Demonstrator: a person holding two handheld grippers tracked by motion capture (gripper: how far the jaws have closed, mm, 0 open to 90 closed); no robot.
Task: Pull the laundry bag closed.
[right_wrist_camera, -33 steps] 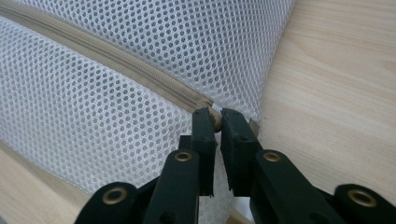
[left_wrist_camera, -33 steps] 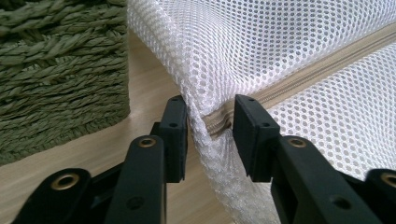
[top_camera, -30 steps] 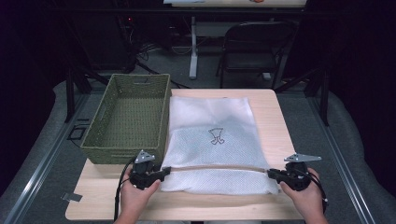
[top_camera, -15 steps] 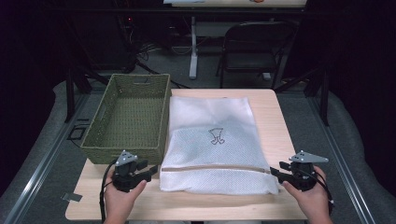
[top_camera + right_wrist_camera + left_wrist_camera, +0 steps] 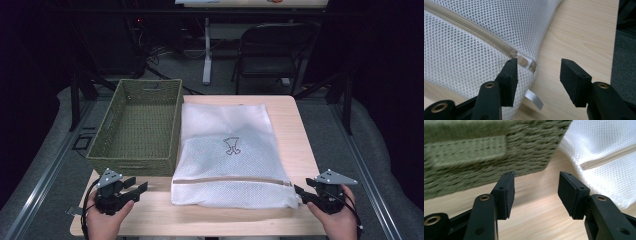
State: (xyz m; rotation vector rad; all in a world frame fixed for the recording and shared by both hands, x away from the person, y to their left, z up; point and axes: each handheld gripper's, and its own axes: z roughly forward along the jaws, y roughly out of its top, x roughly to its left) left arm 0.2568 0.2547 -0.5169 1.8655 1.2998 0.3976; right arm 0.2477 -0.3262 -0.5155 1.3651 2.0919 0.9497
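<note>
1. In the high view I see the white mesh laundry bag (image 5: 227,150) lying flat in the middle of the wooden table (image 5: 295,125), its beige zipper (image 5: 232,181) running across the lower part. The green woven basket (image 5: 137,125) stands just left of the bag, touching its edge or nearly so. My left gripper (image 5: 135,188) sits at the lower left of the frame, in front of the basket and clear of the bag. My right gripper (image 5: 299,191) sits at the lower right, its tips just beside the bag's right corner.

2. In the left gripper view my jaws have just been opening and now stand apart with nothing between them but bare tabletop. The basket (image 5: 486,147) takes up the upper left and the laundry bag (image 5: 604,152) lies at the upper right, apart from the jaws.

3. In the right gripper view my jaws have just been opening and stand wide. The end of the zipper (image 5: 525,60) and a small white tab (image 5: 534,98) lie beside the left jaw; the pads do not press on the bag (image 5: 474,45), which spreads over the upper left.
</note>
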